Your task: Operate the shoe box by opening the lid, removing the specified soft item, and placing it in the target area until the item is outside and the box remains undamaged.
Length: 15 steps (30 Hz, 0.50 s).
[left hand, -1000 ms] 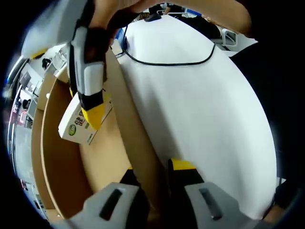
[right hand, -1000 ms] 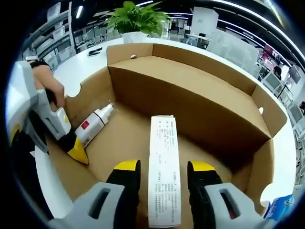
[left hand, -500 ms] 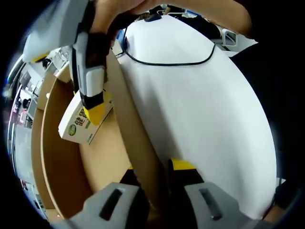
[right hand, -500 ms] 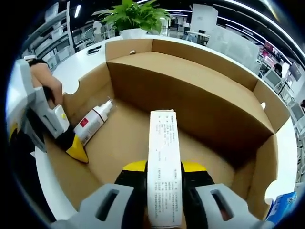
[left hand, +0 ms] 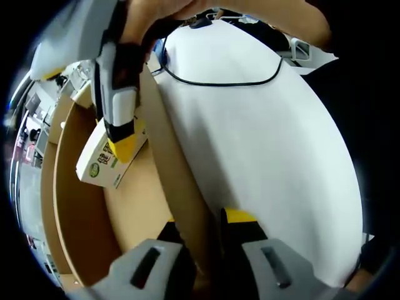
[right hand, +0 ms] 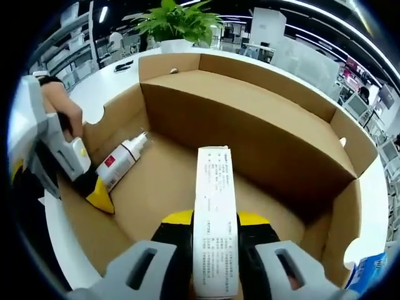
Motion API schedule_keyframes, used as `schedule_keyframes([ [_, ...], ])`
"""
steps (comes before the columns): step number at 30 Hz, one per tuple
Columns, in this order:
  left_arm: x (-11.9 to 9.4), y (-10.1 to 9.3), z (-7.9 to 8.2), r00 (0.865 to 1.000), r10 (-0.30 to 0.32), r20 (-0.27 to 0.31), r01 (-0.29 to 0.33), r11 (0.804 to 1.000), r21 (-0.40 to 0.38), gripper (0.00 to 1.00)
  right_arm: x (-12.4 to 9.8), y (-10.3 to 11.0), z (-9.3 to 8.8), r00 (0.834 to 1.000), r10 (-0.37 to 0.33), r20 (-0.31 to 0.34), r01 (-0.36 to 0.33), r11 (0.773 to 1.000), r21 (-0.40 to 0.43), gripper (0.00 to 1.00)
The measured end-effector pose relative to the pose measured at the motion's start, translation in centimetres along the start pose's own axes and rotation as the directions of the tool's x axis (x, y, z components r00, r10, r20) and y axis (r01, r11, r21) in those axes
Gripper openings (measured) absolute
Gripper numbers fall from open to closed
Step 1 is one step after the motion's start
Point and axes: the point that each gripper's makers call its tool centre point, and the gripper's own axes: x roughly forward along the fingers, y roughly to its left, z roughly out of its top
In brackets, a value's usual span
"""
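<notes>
Right gripper point(right hand: 214, 220): jaws closed on the long white carton point(right hand: 214, 206), inside the open cardboard box point(right hand: 250, 119), ready for lifting out. Left gripper point(left hand: 209, 228): jaws pinch the box's side wall, steadying it on the white tabletop point(left hand: 262, 144). A spray bottle point(right hand: 122, 161) lies far left.

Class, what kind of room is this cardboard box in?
Probably an open-plan office or lab: a large white table, a potted plant, rows of ceiling strip lights and desks with monitors behind.
</notes>
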Motion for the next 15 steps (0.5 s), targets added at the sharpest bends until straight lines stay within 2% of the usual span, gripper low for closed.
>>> schedule_keyframes([
  [5, 0.0, 0.0, 0.0, 1.000, 0.001, 0.000, -0.001, 1.000, 0.001, 0.12, -0.8, -0.4, 0.7, 1.000, -0.009, 0.021, 0.009, 1.000, 0.006, 0.22],
  [15, 0.0, -0.1, 0.0, 1.000, 0.001, 0.000, -0.001, 1.000, 0.000, 0.12, -3.8, 0.6, 3.0, 0.990, -0.009, 0.138, 0.005, 1.000, 0.030, 0.22],
])
